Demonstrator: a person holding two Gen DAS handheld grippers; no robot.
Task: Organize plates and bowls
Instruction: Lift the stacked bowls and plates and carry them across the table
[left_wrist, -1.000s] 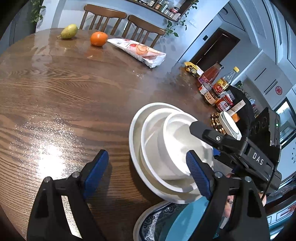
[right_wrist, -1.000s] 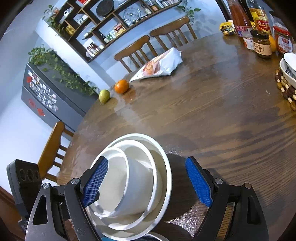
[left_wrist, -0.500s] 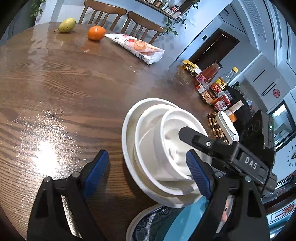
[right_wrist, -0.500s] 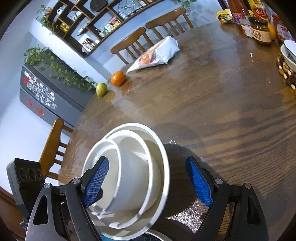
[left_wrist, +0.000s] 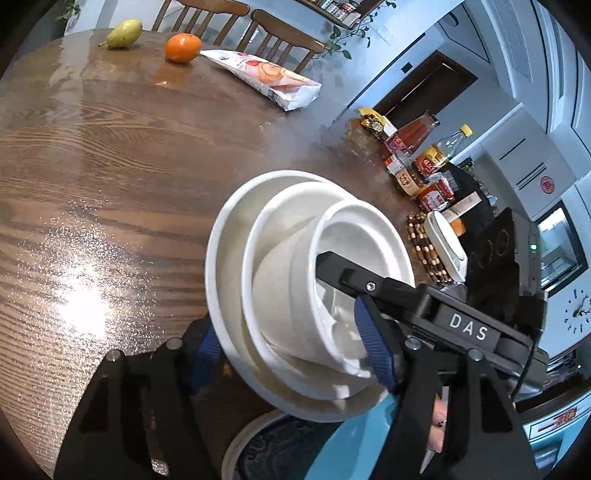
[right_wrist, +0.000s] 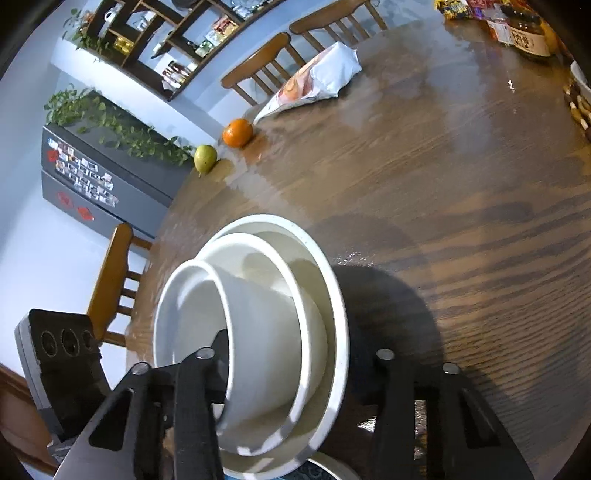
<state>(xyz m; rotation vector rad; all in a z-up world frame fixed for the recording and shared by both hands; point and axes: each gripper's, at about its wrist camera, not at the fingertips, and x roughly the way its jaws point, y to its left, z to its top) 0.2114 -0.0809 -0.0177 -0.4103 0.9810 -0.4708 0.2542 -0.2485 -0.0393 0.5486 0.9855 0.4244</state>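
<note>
A nested stack of white dishes (left_wrist: 295, 288) sits tilted on the wooden table: a wide plate (left_wrist: 221, 280), a bowl (left_wrist: 266, 236) in it, and a smaller bowl (left_wrist: 354, 236) innermost. My left gripper (left_wrist: 291, 347) is shut on the stack's near rim, one blue pad (left_wrist: 373, 343) inside, one outside. My right gripper (right_wrist: 291, 373) is shut on the same stack (right_wrist: 258, 325) from the other side. A patterned blue plate (left_wrist: 280, 446) lies below the stack.
A pear (left_wrist: 123, 33), an orange (left_wrist: 183, 47) and a snack bag (left_wrist: 266, 79) lie at the table's far side, with chairs behind. Sauce bottles and jars (left_wrist: 413, 162) and a beaded trivet with a white dish (left_wrist: 439, 247) stand at the right.
Both grippers have closed from open onto the stack of dishes. The stack now sits closer to both cameras and is tilted.
</note>
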